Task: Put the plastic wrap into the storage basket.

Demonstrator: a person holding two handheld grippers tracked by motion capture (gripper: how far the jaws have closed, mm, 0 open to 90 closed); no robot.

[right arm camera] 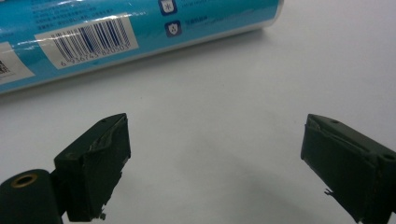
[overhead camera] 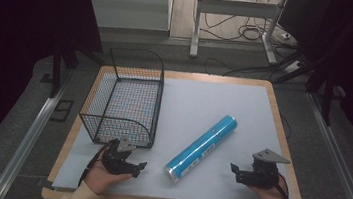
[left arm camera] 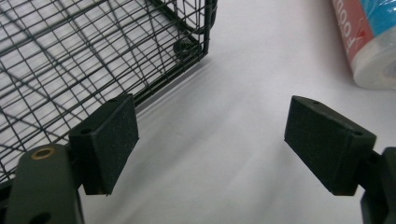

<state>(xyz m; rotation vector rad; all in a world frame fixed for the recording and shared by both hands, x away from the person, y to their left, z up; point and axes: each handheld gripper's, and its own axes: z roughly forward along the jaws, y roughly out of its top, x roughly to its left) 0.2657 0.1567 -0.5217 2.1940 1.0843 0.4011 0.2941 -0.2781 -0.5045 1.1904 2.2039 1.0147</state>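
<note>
Surface [overhead camera: 224,100]: matt pale-grey sheet, smooth, laid over a board with a light wood-look edge showing at the rim.

Basket [overhead camera: 125,96]: thin dark wire mesh, apparently coated metal, dull sheen.

Roll [overhead camera: 203,141]: blue printed wrapper, glossy plastic film with highlights along its length; barcode label and white text in the right gripper view; translucent film bunched at its near end.

Left tongs [left arm camera: 210,144]: hard black plastic body, pads faced with matt, finely grained material.

Right tongs [right arm camera: 215,163]: same black finish; pad facing looks worn, edges frayed and lifting.
</note>
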